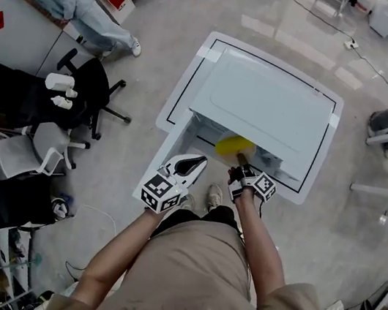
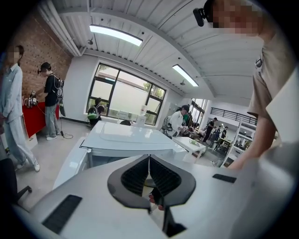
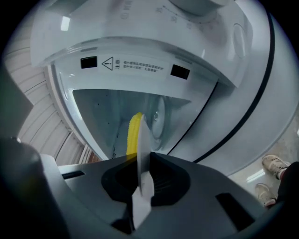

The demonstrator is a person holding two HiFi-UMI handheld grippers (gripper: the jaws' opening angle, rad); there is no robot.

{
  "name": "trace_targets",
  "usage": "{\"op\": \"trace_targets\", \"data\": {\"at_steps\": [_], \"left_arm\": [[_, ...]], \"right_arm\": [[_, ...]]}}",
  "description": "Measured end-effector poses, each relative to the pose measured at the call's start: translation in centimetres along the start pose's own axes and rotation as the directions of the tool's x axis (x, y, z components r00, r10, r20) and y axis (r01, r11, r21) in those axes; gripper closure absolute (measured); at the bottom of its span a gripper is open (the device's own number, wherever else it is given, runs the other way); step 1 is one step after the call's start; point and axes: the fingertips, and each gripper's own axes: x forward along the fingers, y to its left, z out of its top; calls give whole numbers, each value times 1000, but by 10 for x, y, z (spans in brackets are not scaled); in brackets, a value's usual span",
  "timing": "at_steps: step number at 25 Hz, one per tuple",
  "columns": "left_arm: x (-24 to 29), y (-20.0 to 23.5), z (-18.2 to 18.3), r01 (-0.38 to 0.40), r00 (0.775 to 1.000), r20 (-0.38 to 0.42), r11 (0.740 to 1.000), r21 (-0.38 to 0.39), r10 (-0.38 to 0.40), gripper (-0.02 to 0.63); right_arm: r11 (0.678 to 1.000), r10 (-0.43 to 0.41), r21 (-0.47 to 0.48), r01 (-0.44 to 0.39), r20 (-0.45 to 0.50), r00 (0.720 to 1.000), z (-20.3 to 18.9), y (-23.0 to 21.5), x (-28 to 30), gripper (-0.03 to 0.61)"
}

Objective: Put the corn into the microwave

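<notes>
Seen from above, a person stands right in front of a white microwave (image 1: pixel 277 106) with a gripper in each hand.

The left gripper (image 1: pixel 198 161) is nearest. It hovers in front of the microwave, beside the open door (image 1: pixel 172 143), which swings out on the microwave's left side. In the left gripper view its fingers are pressed together with nothing between them (image 2: pixel 149 161).

The right gripper (image 1: pixel 239 167) sits at the microwave's open mouth. Its fingers are closed tight on the near end of the corn (image 1: pixel 234 146). In the right gripper view a pale strip runs up from between the closed fingers (image 3: pixel 140 161), and the yellow corn (image 3: pixel 134 133) stands just behind it.

The corn is at the microwave's threshold, with its yellow body reaching into the cavity. It does not appear to be resting on the cavity floor yet.

To finish this step well, the grip should probably stay firm while the corn goes deeper, towards the middle of the microwave's floor. It should stay clear of the upper frame (image 3: pixel 140 70) and the side walls. The fingers should part only once the corn lies on the floor, so it cannot roll back out of the mouth. The left gripper is best kept off the door's swing path, ready to close it.

Beyond the microwave is glossy grey floor.
</notes>
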Motion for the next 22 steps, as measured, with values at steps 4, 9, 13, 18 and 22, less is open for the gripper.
{"op": "trace_targets", "data": {"at_steps": [4, 9, 13, 18, 22], "left_arm": [[1, 3, -5, -9, 1000, -14, 1000, -6, 9, 612], [-1, 1, -12, -14, 1000, -27, 1000, -17, 13, 612], [-4, 3, -16, -22, 999, -32, 999, -24, 21, 612], [-6, 3, -12, -29, 999, -26, 999, -21, 29, 612], [-10, 7, -10, -43, 999, -12, 999, -17, 43, 612]], "right_arm": [[1000, -10, 28, 9, 41, 999, 8, -9, 11, 551], [998, -14, 58, 9, 87, 996, 19, -17, 22, 551], [996, -18, 91, 8, 116, 993, 25, -22, 27, 551], [994, -18, 110, 2, 140, 990, 31, -27, 32, 551], [991, -35, 130, 17, 144, 989, 33, -32, 41, 551]]}}
